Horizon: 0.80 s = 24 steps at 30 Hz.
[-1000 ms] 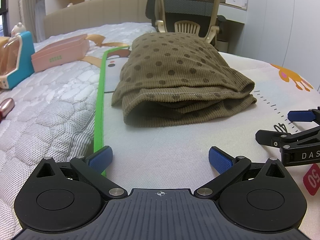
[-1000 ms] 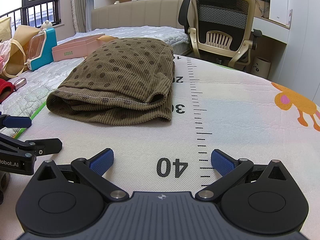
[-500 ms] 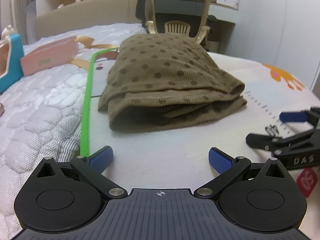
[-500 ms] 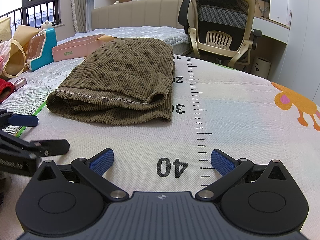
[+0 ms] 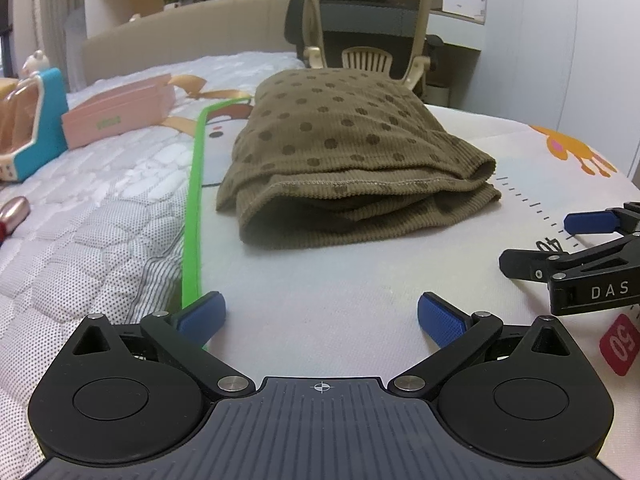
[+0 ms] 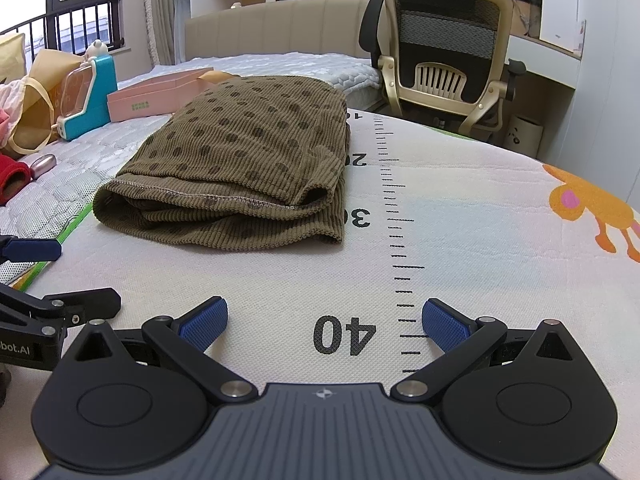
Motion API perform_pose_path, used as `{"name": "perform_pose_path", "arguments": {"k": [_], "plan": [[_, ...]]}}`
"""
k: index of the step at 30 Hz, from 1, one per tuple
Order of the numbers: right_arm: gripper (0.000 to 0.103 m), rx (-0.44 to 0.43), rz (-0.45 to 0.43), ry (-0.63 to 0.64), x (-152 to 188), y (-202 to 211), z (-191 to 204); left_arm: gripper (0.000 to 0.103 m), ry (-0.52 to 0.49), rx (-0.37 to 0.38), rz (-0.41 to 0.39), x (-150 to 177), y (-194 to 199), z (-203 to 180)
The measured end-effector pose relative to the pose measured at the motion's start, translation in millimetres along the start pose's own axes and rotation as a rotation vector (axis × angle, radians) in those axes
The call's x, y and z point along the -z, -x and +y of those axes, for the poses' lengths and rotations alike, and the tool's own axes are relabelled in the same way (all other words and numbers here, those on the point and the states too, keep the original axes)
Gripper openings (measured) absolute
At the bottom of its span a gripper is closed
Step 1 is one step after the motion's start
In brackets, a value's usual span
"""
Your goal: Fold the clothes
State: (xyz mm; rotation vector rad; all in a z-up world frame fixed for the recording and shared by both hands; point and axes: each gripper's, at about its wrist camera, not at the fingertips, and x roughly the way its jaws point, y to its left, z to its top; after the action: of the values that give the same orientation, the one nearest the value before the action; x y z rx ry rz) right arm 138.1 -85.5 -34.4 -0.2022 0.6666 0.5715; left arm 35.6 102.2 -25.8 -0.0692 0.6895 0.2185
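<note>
A bed carries a white measuring mat. A brown dotted garment lies folded on the mat's far left, apparently finished. Near it, the left gripper and right gripper hover empty, jaws apart, seemingly between steps.

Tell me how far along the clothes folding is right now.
Mostly done by the look of it: the brown dotted garment lies folded in layers on the mat. Nothing is in hand; the left tongs and right tongs are open and empty. No other unfolded piece is clearly visible.
</note>
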Motion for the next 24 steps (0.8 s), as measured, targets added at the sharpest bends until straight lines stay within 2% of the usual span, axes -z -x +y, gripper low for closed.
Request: {"name": "perform_pose_path", "arguments": {"k": [24], "plan": [[0.103, -0.017, 0.000, 0.020, 9, 10, 5, 0.103, 0.011, 0.000, -0.007, 2, 1, 0]]}}
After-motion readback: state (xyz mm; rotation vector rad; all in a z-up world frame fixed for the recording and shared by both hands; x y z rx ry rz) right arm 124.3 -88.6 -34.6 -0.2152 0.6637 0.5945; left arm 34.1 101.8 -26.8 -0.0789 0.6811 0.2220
